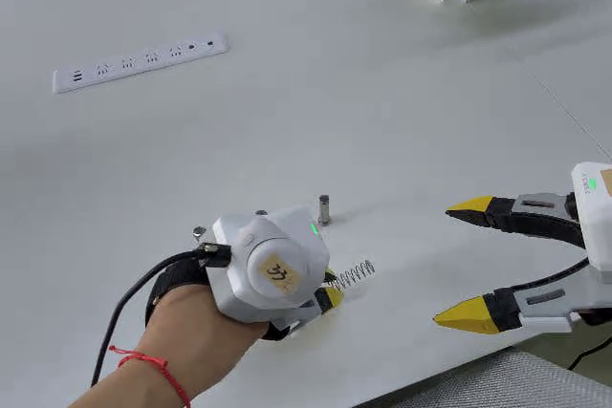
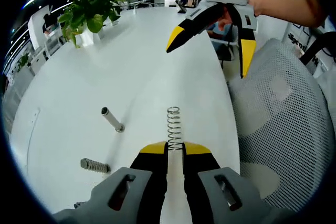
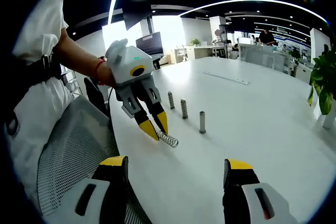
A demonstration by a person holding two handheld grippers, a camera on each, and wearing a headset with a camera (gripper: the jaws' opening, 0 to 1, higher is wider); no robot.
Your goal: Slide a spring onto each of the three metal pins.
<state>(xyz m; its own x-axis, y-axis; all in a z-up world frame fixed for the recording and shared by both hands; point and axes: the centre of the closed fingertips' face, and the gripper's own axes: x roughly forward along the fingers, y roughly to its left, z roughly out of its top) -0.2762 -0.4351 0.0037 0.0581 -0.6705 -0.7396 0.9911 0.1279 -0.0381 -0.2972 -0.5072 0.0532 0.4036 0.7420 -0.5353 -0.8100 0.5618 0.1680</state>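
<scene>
The head view looks down from above at the white table (image 1: 287,112), with the left gripper (image 1: 328,295) close by at the bottom and the right gripper (image 1: 444,263) at the right edge. The left gripper view sits low and very near the table, and it looks along its own jaws past the spring (image 2: 174,124) toward the right gripper, with the plant (image 2: 86,14) far off. The right gripper view faces the other way, back at the left gripper and the person (image 3: 37,51) from a bit farther off, and all three views share the spring and the bare pin (image 1: 324,209).
</scene>
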